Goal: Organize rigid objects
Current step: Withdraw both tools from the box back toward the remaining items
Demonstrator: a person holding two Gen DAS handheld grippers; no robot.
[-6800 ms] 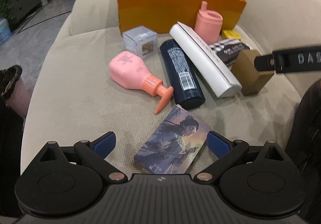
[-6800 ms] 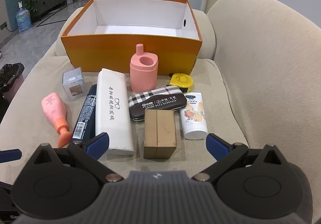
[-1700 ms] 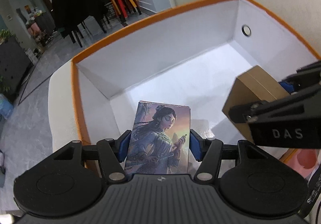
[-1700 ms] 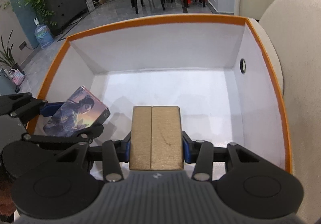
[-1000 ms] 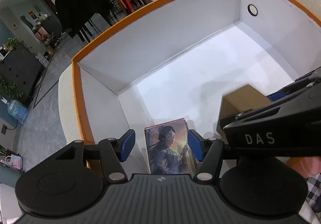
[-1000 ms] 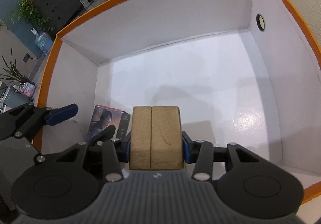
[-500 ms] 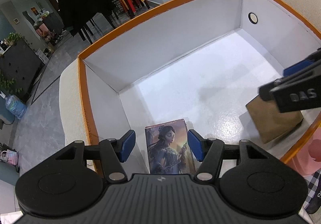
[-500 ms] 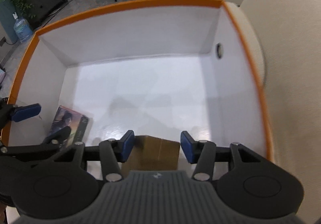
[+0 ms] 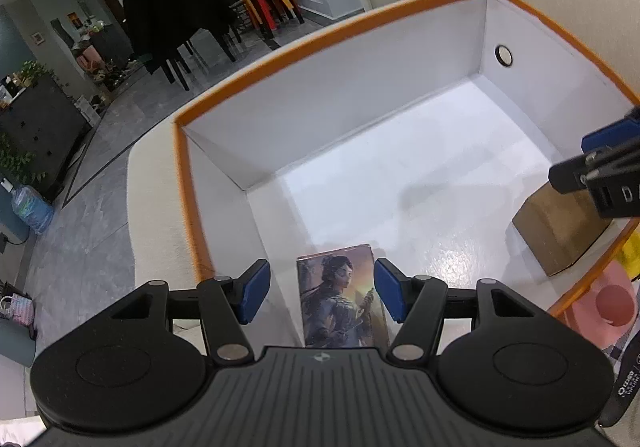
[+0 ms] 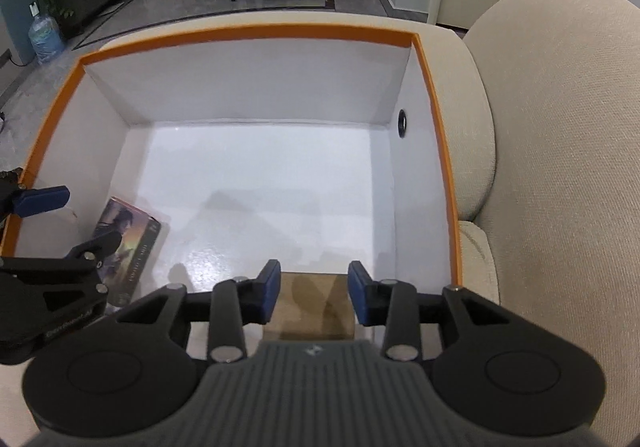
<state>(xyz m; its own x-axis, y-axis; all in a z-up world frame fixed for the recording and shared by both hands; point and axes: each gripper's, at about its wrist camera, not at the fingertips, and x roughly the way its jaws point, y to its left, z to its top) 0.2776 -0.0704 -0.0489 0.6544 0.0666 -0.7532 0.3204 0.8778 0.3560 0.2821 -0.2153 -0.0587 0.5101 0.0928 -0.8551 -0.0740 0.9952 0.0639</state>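
Right wrist view takes in the beige sofa (image 10: 560, 127) and the whole orange box (image 10: 438, 151) sitting on it, white inside with a round grommet hole in its right wall; the left wrist view shows less of the sofa but adds a pink container (image 9: 600, 311) just outside the box's near rim. Both views show the box floor holding two things well apart: a brown cardboard block (image 10: 314, 307) against the near wall toward the right, and an illustrated card box (image 9: 344, 303) near the left wall, printed with a dark-haired figure on a golden background. The right gripper (image 10: 314, 297) hangs above the block with its blue pads spread and clear of it. The left gripper (image 9: 322, 295) is likewise spread, its pads either side of the card box without touching.
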